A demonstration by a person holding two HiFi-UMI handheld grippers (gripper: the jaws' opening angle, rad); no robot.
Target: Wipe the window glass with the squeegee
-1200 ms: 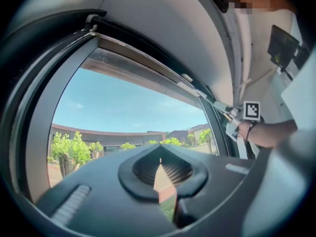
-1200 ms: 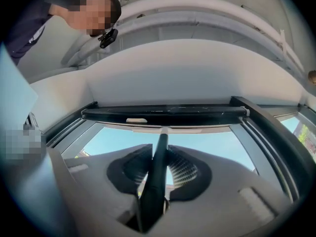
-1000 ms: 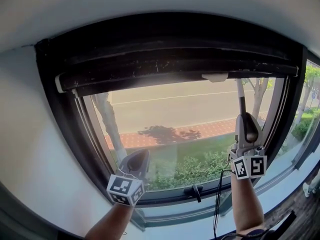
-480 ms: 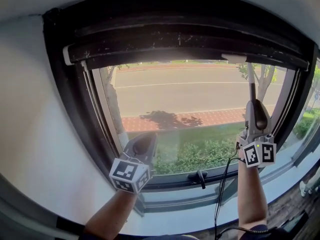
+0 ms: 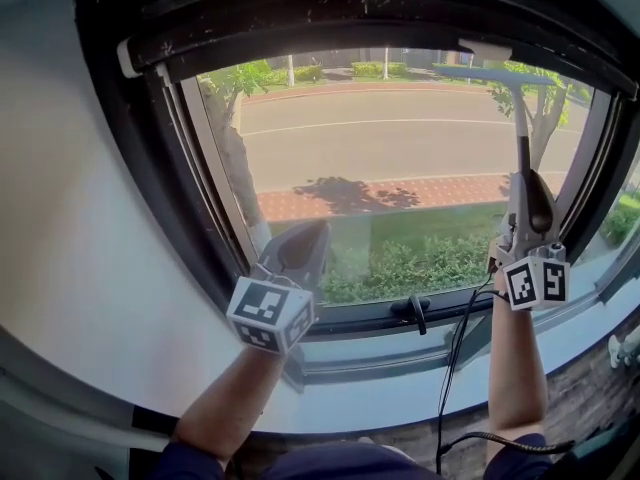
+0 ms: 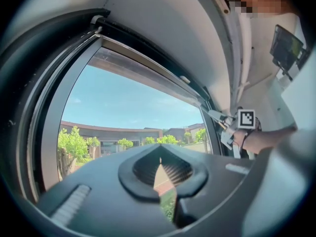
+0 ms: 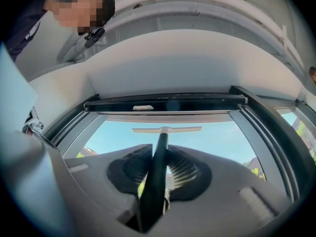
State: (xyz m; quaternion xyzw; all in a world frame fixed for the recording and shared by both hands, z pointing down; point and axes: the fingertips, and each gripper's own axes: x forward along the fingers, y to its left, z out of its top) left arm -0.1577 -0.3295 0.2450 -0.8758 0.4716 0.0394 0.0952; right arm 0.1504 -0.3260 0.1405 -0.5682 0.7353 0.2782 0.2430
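Window glass (image 5: 380, 158) filled a dark frame, with street and hedge beyond.

- Left gripper (image 5: 303, 240): sat near the pane's lower left, jaws pressed together on nothing.
- Squeegee (image 5: 521, 128): stood upright at the right of the pane, blade just under the top frame and apparently against the glass.
- Right gripper (image 5: 530, 208): was clamped on the dark handle.

The squeegee was judged light and stiff with a pliant rubber edge. Its slim, smooth handle might twist, so it was best held low on the shaft.

No legible text, brand, number or sign in any view. Only printed marks: black-and-white square code patterns on left marker cube (image 5: 266, 314) and right marker cube (image 5: 537, 282); no letters, no digits.
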